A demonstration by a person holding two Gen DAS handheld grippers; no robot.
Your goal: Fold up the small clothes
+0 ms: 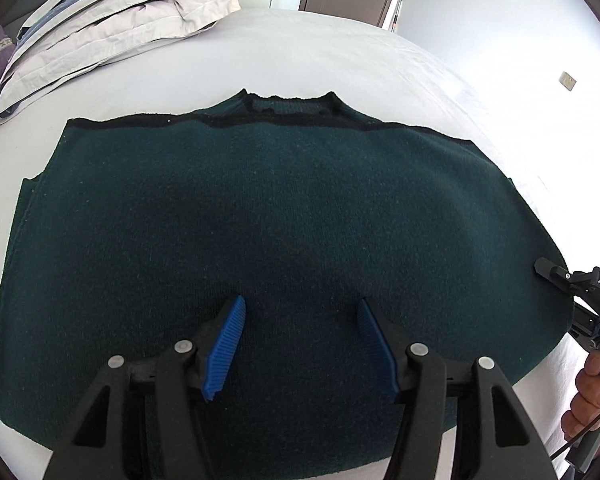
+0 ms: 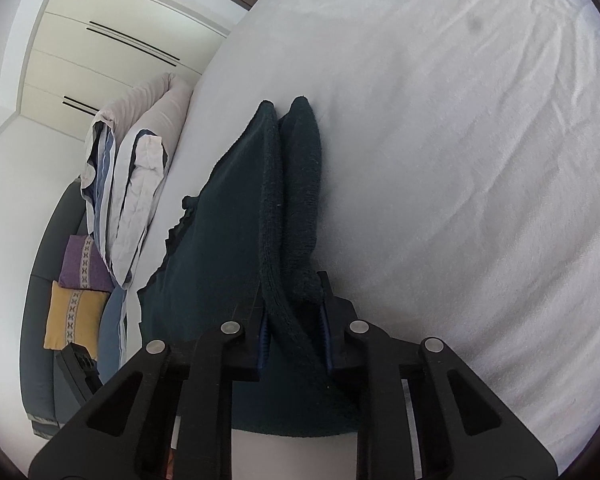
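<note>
On the white bed (image 1: 340, 48), a dark green sweater (image 1: 260, 208) is lying folded flat. The left tool (image 1: 300, 344) is hovering over it with fingers apart, while the right tool (image 2: 294, 332) is pinching the sweater's edge.

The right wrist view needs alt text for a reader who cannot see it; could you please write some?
The right gripper is shut on the thick folded edge of a dark green sweater lying on a white bed sheet. Folded pale bedding and purple and yellow cushions sit to the left, with white wardrobe doors behind.
</note>
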